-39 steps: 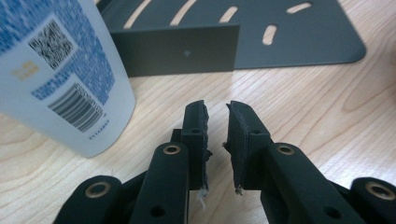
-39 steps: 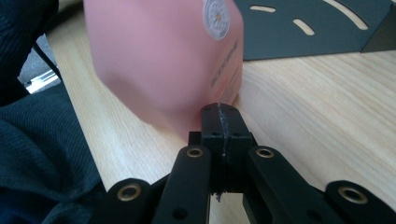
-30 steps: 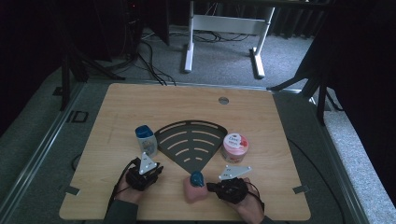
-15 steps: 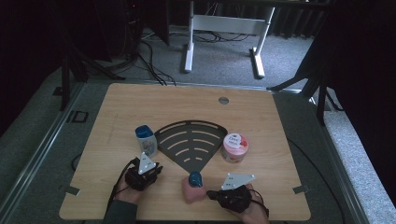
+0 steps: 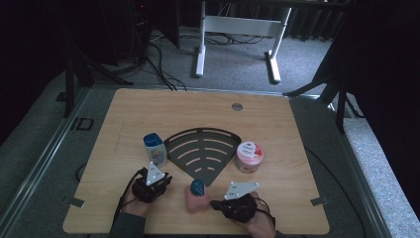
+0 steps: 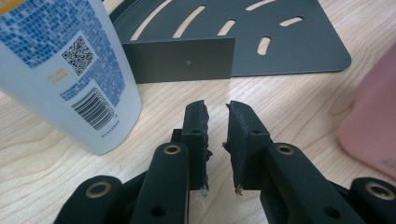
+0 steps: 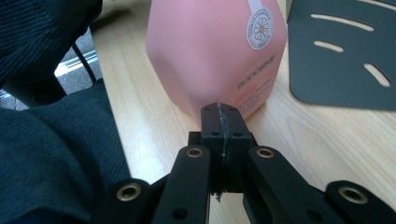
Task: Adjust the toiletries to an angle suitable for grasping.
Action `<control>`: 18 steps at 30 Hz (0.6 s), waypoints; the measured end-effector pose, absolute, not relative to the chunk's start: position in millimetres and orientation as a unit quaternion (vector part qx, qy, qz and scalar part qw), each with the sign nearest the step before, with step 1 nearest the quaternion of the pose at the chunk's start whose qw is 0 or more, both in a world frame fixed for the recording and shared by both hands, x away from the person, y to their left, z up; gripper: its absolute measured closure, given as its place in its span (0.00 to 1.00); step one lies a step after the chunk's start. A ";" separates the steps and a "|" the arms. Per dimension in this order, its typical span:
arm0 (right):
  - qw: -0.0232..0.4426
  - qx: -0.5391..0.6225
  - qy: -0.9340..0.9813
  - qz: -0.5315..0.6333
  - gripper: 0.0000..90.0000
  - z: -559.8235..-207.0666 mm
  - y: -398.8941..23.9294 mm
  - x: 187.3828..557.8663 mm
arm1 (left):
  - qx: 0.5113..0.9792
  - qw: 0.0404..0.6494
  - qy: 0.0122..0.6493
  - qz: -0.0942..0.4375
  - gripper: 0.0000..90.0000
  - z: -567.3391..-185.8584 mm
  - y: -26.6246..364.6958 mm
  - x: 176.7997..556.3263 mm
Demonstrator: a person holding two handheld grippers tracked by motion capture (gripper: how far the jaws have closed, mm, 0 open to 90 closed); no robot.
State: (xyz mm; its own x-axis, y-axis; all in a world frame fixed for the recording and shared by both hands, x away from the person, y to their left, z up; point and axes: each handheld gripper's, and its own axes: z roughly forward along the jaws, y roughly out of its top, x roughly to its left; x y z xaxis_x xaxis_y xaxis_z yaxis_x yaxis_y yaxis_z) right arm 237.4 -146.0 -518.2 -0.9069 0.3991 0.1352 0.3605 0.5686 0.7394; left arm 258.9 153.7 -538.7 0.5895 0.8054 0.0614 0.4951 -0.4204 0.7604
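Pink bottle (image 7: pixel 215 51) stands upright on the table (image 5: pixel 297 134), directly ahead of the right gripper (image 7: pixel 223 114), whose jaws are pressed together on nothing, tips at its base. Smooth, rounded plastic likely slips; the narrower waist below its blue cap (image 5: pixel 197 187) looks the safest hold. Left gripper (image 6: pixel 217 109), jaws slightly parted and empty, rests just right of a white bottle (image 6: pixel 60 65).

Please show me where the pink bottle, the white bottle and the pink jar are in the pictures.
pink bottle (image 7: pixel 205 56): right gripper view, the middle of its pink body.
white bottle (image 6: pixel 70 70): left gripper view, its printed label.
pink jar (image 5: pixel 249 157): high view, the middle of the jar, near its lid.
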 end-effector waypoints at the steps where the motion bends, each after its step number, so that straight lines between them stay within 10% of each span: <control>1: 0.024 0.212 0.885 0.413 1.00 -518.5 -143.3 239.1 | 0.815 0.361 0.399 0.215 0.86 -538.5 153.9 258.9; 18: 0.032 0.202 0.886 0.417 1.00 -521.2 -117.7 261.5 | 0.807 0.374 0.404 0.216 0.86 -531.9 159.4 255.5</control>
State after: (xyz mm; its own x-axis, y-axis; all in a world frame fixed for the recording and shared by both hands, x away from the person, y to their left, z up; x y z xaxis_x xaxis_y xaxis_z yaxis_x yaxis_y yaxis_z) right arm 261.5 -117.7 -521.2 -0.9165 0.3841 0.1116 0.3308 0.5708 0.7516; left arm 255.5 159.4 -531.9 0.5805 0.8129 0.0469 0.4895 -0.3944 0.7777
